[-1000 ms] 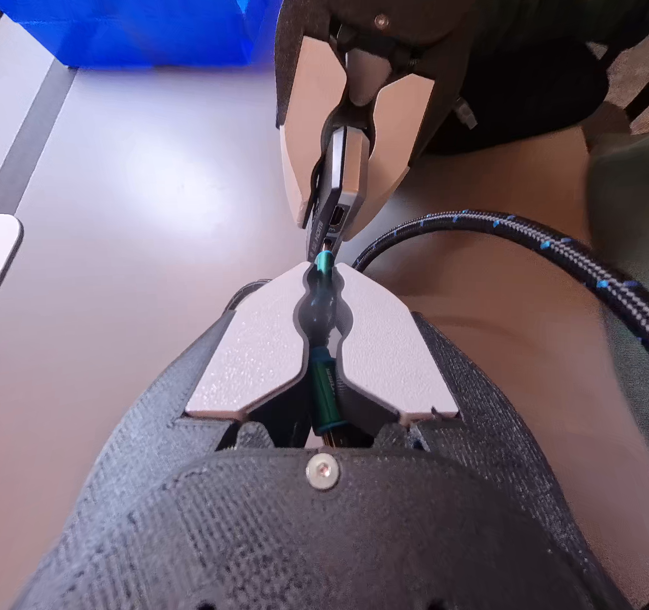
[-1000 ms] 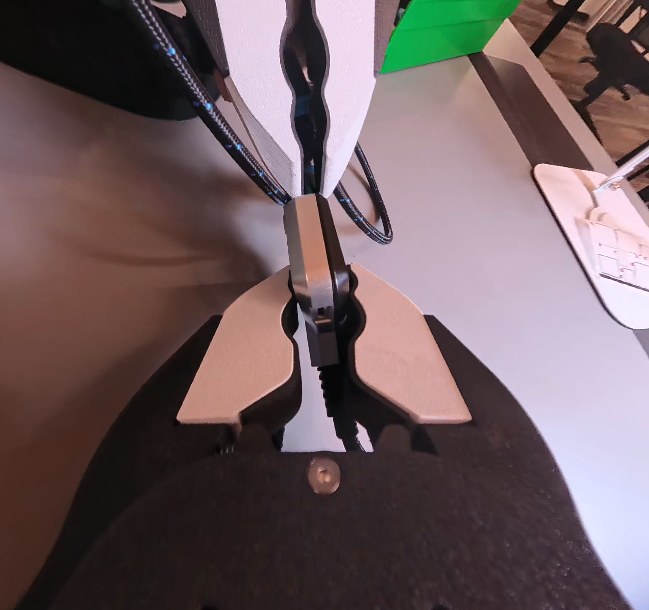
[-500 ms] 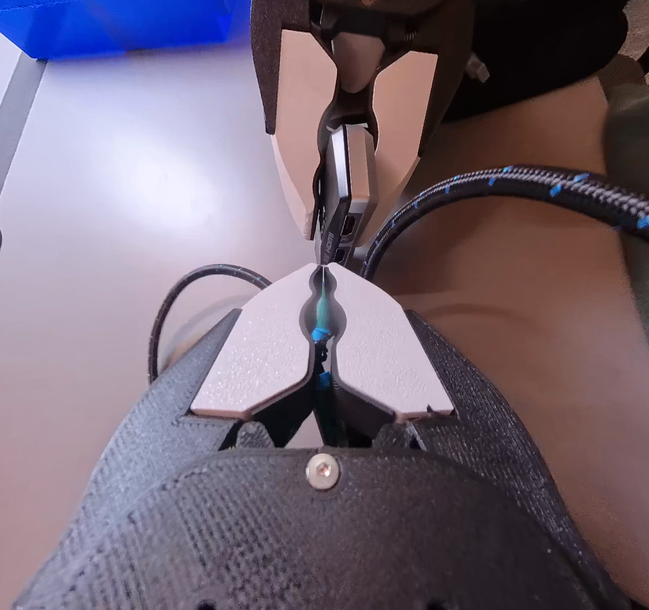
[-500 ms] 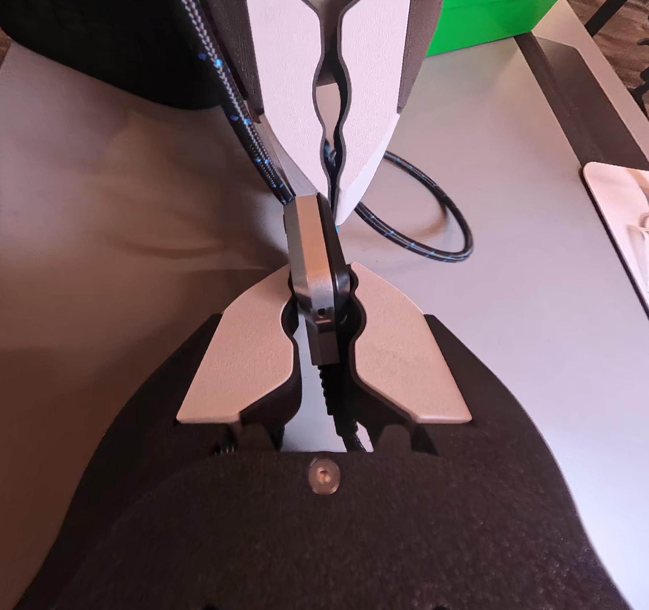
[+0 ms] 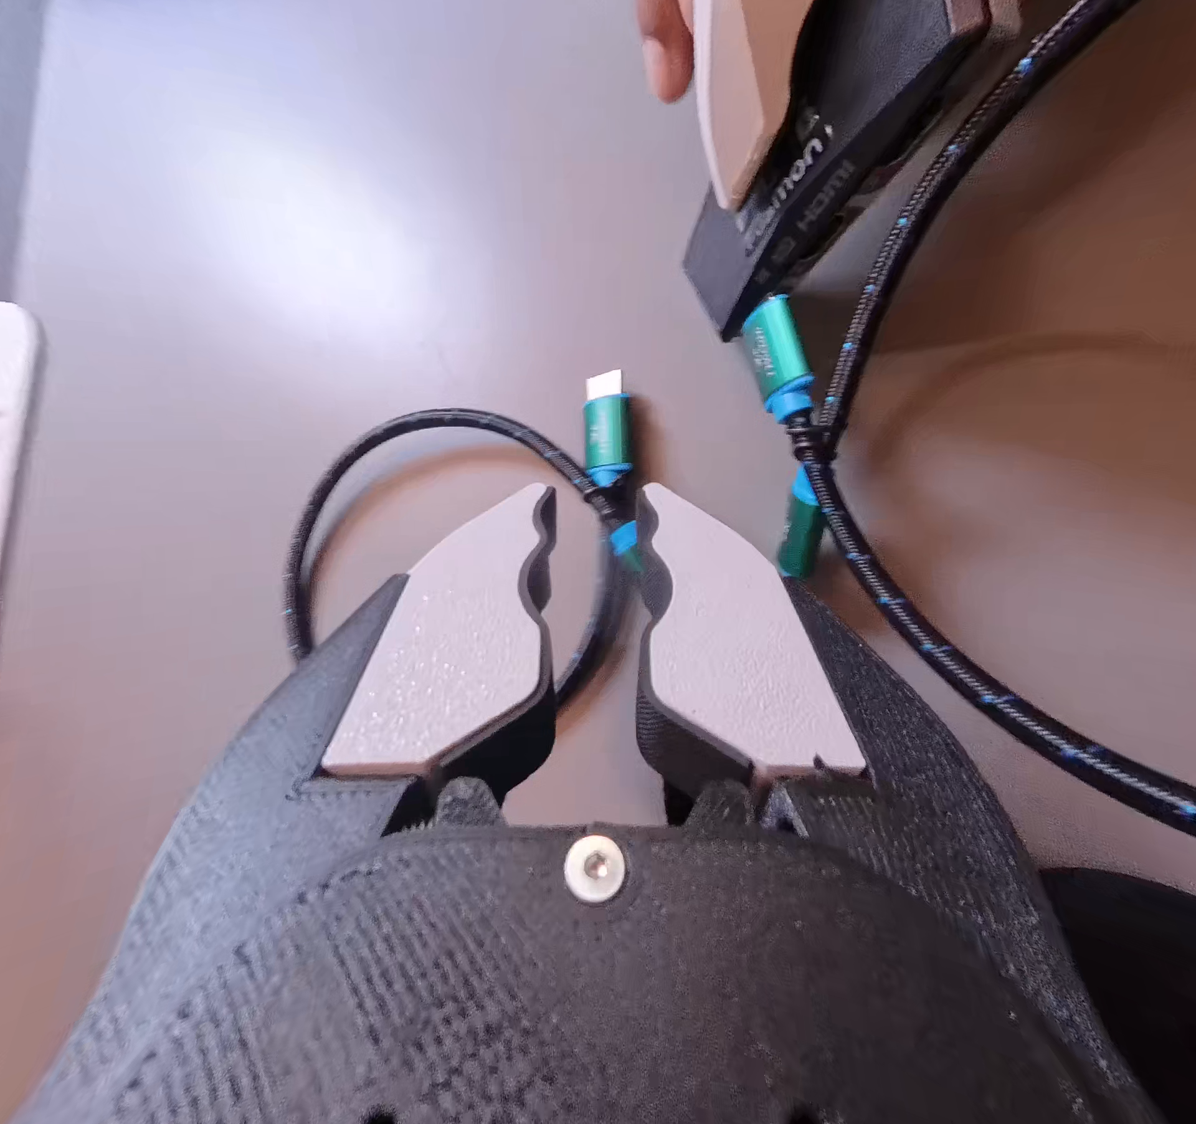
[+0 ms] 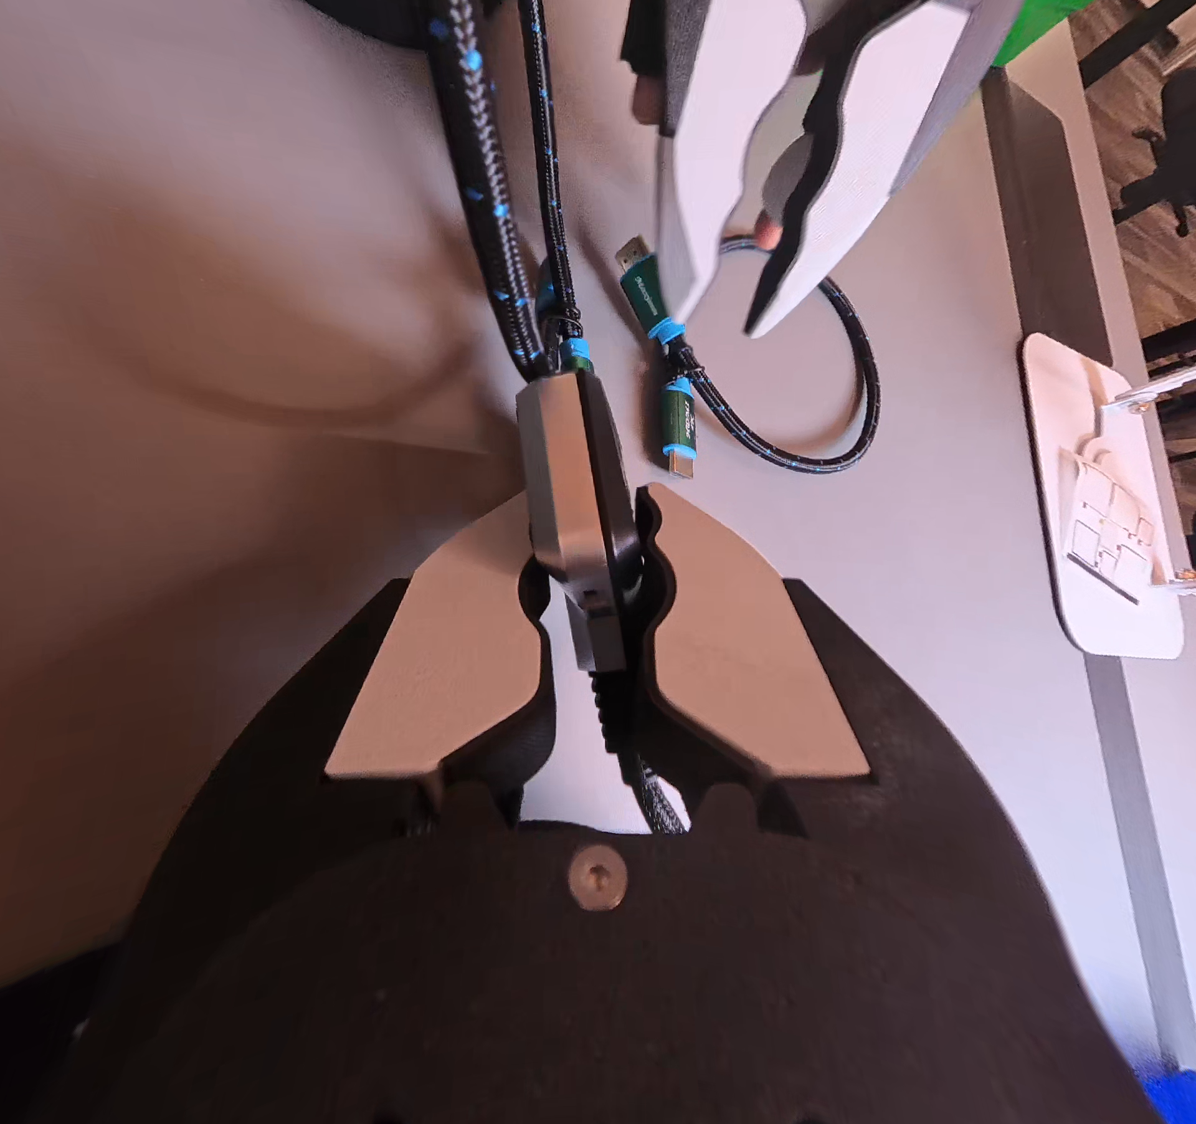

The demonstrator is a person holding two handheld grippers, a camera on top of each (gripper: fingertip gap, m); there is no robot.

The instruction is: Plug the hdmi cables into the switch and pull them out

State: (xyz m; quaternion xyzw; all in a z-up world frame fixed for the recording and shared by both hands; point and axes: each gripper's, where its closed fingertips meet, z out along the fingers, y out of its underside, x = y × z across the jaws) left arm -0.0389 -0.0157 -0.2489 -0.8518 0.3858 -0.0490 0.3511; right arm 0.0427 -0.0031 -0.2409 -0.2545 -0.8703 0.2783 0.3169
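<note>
Right gripper (image 6: 592,565) clenched on a slim grey-and-black metal adapter box (image 6: 569,491), pads pressing both faces; a green-shelled plug (image 5: 776,352) sits in the box's far end at 12 o'clock, with thick braided black-blue cable (image 6: 479,141) running beyond. Left gripper (image 5: 598,504) released, jaws apart over a short looped braided cable (image 5: 401,429) lying on the surface (image 5: 259,186), its free green plug (image 5: 606,432) at 12 o'clock just past the fingertips. Smooth grey surface lies open toward 10 o'clock; white tray (image 6: 1113,497) at the 3 o'clock edge in the right wrist view.
</note>
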